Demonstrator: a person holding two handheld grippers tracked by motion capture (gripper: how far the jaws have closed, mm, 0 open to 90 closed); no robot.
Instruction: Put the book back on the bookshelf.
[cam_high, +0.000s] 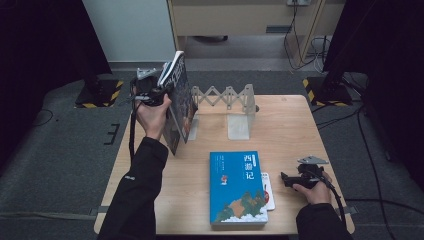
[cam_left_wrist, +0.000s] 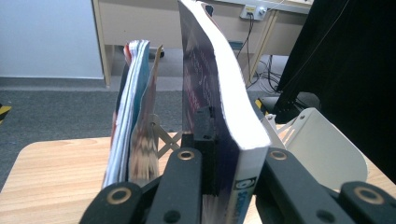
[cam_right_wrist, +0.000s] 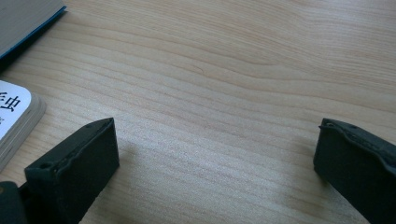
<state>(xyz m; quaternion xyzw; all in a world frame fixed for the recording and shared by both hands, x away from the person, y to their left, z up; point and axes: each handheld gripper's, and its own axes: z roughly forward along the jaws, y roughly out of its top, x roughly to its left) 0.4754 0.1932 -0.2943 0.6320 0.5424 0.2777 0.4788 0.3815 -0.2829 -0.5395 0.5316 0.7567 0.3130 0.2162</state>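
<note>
**Thick paperback held upright at the white book rack**

The left gripper (cam_high: 159, 92) has its two black jaws clamped on a thick paperback book with a dark purple cover (cam_high: 179, 100), pinching it near the lower corner of its spine side, as the left gripper view shows: the white page block and the dark cover sit squeezed between the pads. The book stands upright and slightly tilted in the air, just above the left end of the white expandable metal book rack (cam_high: 230, 100), which stands at the far edge of the pale wooden table (cam_high: 290, 125). The book's lower edge is close to the rack's left end plate; whether it touches the table I cannot tell.

In the left gripper view, a thin book with a colourful soft cover (cam_left_wrist: 133, 112) stands upright just left of the held paperback, in front of the rack's lattice, and one of the rack's white end plates (cam_left_wrist: 322, 144) shows to the right of it.

A blue hardback book with white Chinese characters on its cover (cam_high: 237, 187) lies flat on the table, well in front of the rack, near the table's near edge. A small white booklet (cam_high: 268, 192) pokes out from beneath its right side.

The right gripper (cam_high: 289, 179) rests low at the table, in front of the rack's right end and just right of the blue book, its jaws wide apart with only bare wood between them.
</note>
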